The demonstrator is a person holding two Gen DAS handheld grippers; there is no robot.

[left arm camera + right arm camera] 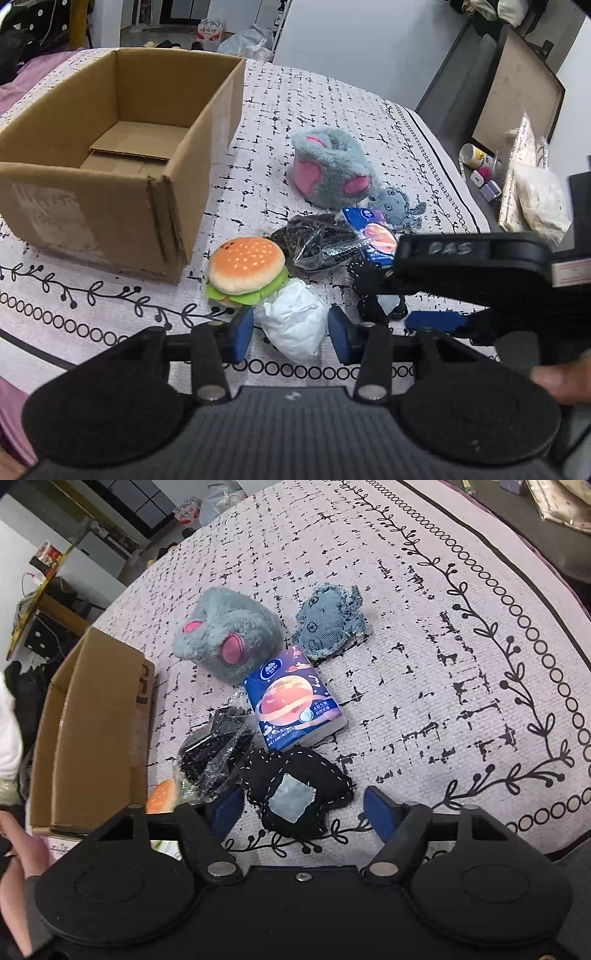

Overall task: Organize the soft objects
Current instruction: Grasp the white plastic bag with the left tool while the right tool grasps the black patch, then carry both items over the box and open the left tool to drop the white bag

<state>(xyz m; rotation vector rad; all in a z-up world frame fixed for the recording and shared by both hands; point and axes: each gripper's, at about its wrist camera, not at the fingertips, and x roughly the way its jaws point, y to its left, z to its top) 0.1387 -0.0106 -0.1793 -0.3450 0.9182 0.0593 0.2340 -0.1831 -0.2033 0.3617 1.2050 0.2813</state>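
My left gripper [291, 332] is spread wide around the white wad [291, 325] just beside the burger plush [245, 271], near the cardboard box [110, 155]; it looks light and squashy, so I'd pinch its middle. My right gripper [303, 812] is released, straddling the black stitched pouch [295, 794]: limp fabric, grab the bulk.

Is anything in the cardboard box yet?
No. In the left wrist view the cardboard box shows only its bare bottom flaps; the plush burger lies outside it.

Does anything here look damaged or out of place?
The box has a torn, peeling front corner, with tape residue on its side. It is empty; the soft things lie in a loose heap beside it. Nothing has spilled.
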